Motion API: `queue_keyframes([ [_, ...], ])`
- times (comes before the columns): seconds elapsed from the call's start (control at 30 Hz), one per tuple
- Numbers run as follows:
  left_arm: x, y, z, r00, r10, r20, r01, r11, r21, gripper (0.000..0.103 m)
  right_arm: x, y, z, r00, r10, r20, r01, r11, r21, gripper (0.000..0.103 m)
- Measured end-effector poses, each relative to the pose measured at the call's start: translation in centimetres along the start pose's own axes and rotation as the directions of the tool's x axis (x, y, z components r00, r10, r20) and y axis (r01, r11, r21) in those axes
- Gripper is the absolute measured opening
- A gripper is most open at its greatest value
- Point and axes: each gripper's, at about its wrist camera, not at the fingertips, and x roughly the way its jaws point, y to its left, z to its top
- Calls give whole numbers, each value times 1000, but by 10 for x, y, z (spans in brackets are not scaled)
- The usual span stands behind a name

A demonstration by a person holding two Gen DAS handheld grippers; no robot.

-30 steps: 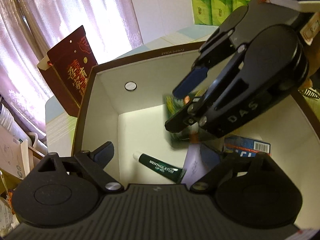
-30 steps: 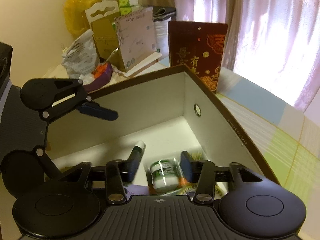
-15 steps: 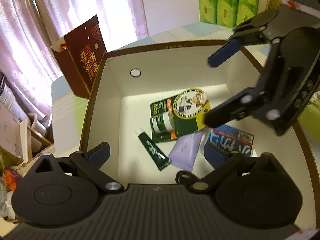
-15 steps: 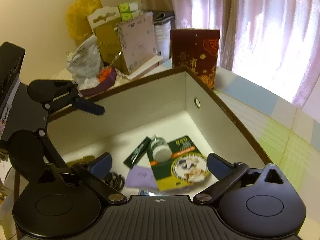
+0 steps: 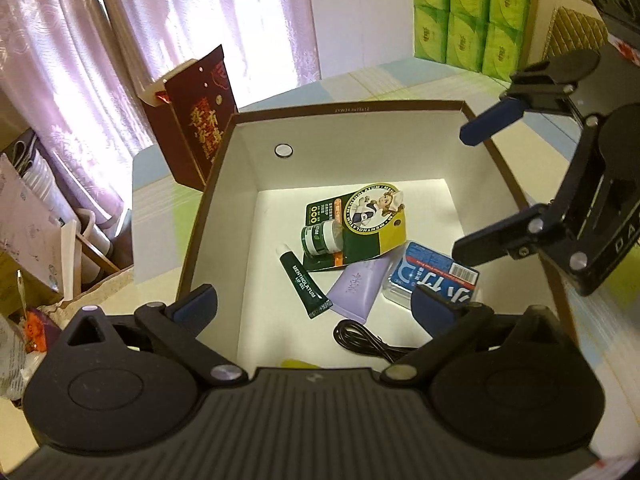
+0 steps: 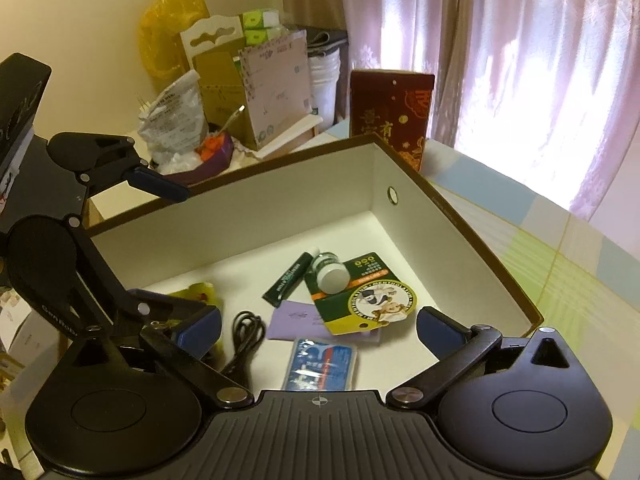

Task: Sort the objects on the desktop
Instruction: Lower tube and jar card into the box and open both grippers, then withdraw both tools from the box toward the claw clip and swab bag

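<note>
A brown-rimmed cardboard box [image 5: 352,148] with white inner walls stands open on the table. On its floor lie a green blister card with a small jar [image 5: 356,224], a dark green tube [image 5: 306,282], a purple sachet [image 5: 358,286], a blue packet [image 5: 432,276] and a black cable [image 5: 368,342]. My left gripper [image 5: 316,307] hovers open above the box's near side, holding nothing. At the right of that view my right gripper [image 5: 480,184] is open over the rim. In the right wrist view the right gripper [image 6: 319,327] is open and empty above the blister card [image 6: 360,296] and the blue packet [image 6: 320,364]. The left gripper [image 6: 168,240] is at the left.
A dark red gift box [image 5: 192,120] stands just outside the box's far left corner. Green tissue packs [image 5: 468,12] are stacked against the far wall. Cardboard, bags and papers [image 6: 240,92] crowd the area beyond the box. A pastel checked tablecloth [image 6: 560,280] lies to the right.
The right gripper opened, let the green blister card drop onto the box floor, and drew back up and out to the rim. The left gripper rose slightly, still open.
</note>
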Motion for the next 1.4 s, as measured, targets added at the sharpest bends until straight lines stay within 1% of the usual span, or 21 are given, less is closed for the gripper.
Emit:
queue_keyframes([
  [0.3,-35,-15,-6,1000,29,8,-29,999,-27,102,-33,27,-14,999,-1,44,1,1000,-11,101],
  [0.43,-53,-26,-10,998,53,17,-52,998,-33,102,-51,38,-24,997,3,78,-3,1000,-5,101],
  [0.57,-69,-36,-14,997,72,14,-71,996,-63,102,-69,48,-34,993,4,114,-4,1000,3,101],
  [0.87,-102,-57,-26,992,127,-24,-129,983,-132,102,-106,70,-59,985,15,172,-17,1000,10,101],
  [1.2,-128,-83,-51,990,134,-46,-141,965,-221,102,-129,87,-87,981,45,190,-46,999,0,101],
  [1.33,-134,-92,-61,986,159,-57,-168,954,-247,102,-137,92,-98,980,67,188,-69,998,3,101],
  [1.4,-136,-97,-67,985,158,-66,-170,949,-264,102,-140,95,-104,980,75,185,-76,997,2,101],
])
